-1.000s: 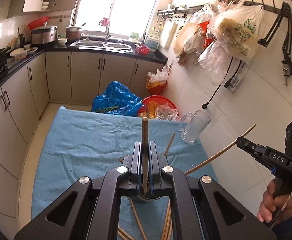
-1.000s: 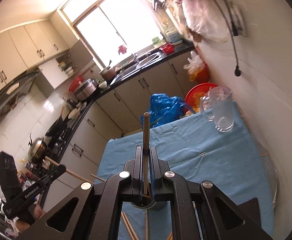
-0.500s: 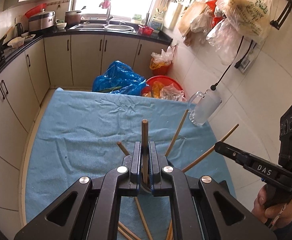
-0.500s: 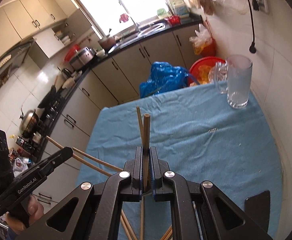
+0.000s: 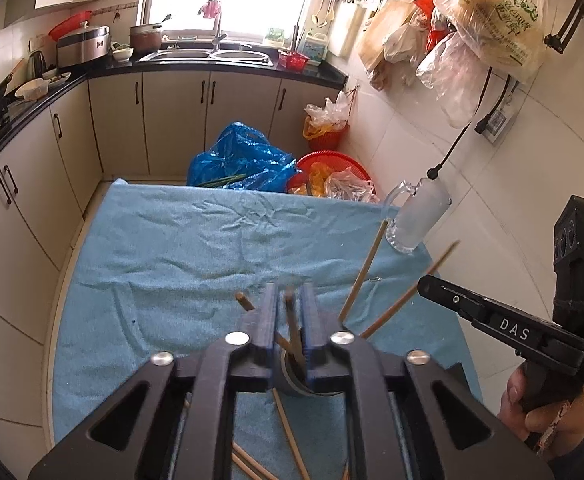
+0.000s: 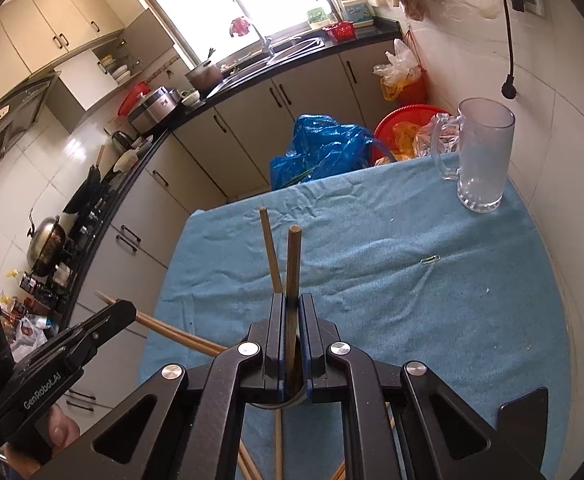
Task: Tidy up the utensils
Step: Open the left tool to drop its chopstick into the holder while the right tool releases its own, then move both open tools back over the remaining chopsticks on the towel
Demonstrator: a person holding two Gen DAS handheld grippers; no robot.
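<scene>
A dark holder cup (image 5: 292,380) stands on the blue cloth (image 5: 172,240), with wooden chopsticks (image 5: 366,268) leaning out of it. My left gripper (image 5: 290,290) hovers just above the cup and its jaws are opening. A chopstick (image 5: 292,320) leans loose between the pads, its lower end in the cup. My right gripper (image 6: 291,300) is shut on another chopstick (image 6: 294,264), whose lower end reaches into the cup's rim (image 6: 292,398). It shows in the left wrist view as the right gripper (image 5: 422,284), with a hand on its grip. The left gripper (image 6: 130,308) shows in the right wrist view.
A glass mug (image 5: 416,216) stands at the cloth's far right corner by the tiled wall. Several loose chopsticks (image 5: 288,432) lie on the cloth near the cup. A paper clip (image 6: 430,259) lies mid-cloth. A blue bag (image 5: 240,160) and a red basin (image 5: 332,168) sit beyond the far edge.
Both grippers have sunk toward the cup. The left jaws have parted and their chopstick, upright before, now leans. The right gripper still grips its chopstick, now lower.
</scene>
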